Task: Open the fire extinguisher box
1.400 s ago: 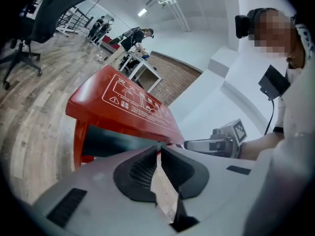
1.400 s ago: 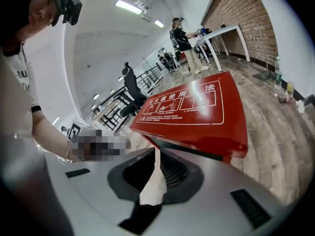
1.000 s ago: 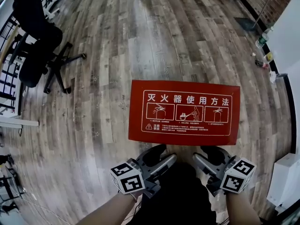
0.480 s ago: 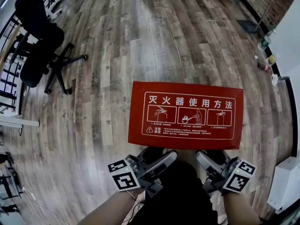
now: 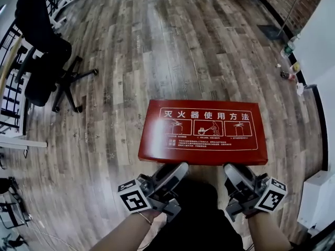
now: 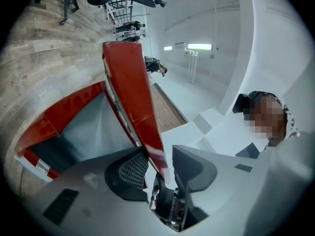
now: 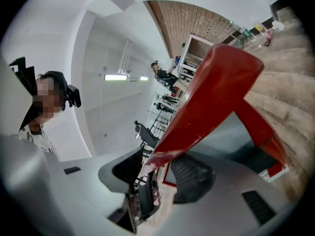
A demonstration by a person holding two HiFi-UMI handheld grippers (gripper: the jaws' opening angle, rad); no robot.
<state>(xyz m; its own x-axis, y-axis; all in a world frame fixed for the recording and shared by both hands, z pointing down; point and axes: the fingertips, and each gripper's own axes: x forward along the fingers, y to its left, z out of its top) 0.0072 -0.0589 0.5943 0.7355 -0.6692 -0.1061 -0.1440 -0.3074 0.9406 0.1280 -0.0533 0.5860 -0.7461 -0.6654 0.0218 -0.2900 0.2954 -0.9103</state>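
**Fire extinguisher box point(image 6: 54, 114), one, on the floor point(image 5: 157, 46), lid point(image 5: 203, 132) tilted up.**
Head view: lid hides interior and claw tips. Two claws, left claw point(image 6: 158, 156) and right claw point(image 7: 157, 165), just closing, apart around lid's edge.

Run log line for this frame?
step: lid lift; lid: partway up; left gripper, right gripper: jaws just closing, lid edge between, not clamped

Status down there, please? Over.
Left hand-held gripper, right hand-held gripper: jaws have just been closing, lid edge between them, looks unclamped. Lid partly raised. Nothing blocking it.
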